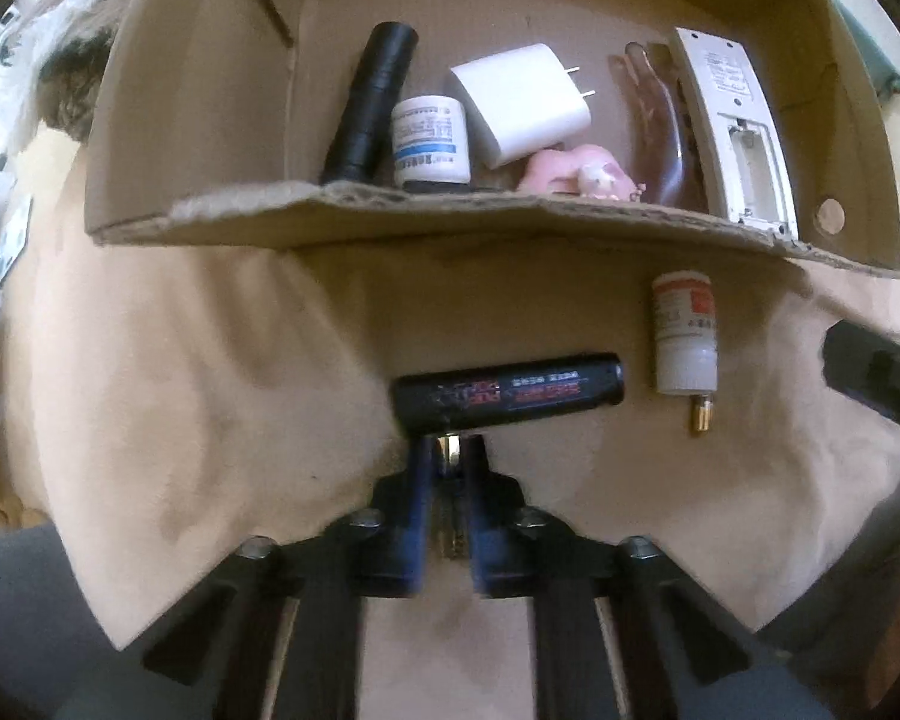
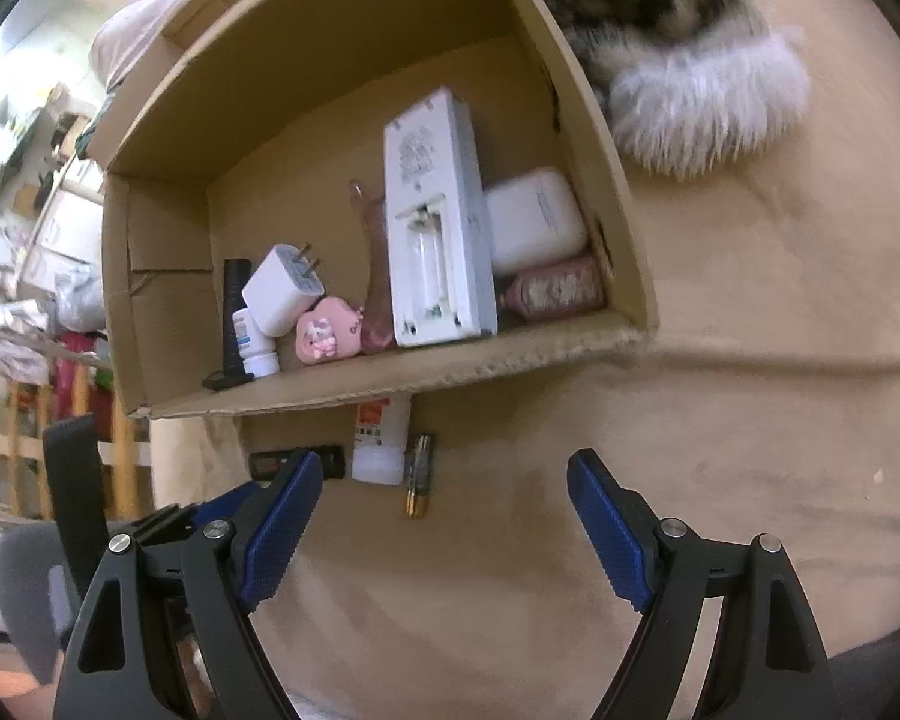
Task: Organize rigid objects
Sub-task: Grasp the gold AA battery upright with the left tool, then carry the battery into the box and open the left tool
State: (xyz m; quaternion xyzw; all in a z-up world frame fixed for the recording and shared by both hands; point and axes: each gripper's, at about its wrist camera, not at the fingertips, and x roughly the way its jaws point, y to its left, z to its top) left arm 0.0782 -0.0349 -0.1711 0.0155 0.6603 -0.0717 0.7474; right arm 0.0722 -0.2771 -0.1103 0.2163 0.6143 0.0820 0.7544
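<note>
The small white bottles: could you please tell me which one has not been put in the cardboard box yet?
The orange-labelled bottle, lying on the beige cloth just outside the cardboard box. The blue-labelled bottle already sits inside, beside the white charger.

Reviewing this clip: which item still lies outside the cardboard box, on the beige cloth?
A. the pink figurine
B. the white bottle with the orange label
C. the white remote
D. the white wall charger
B: the white bottle with the orange label lies on the beige cloth in front of the cardboard box.
</note>
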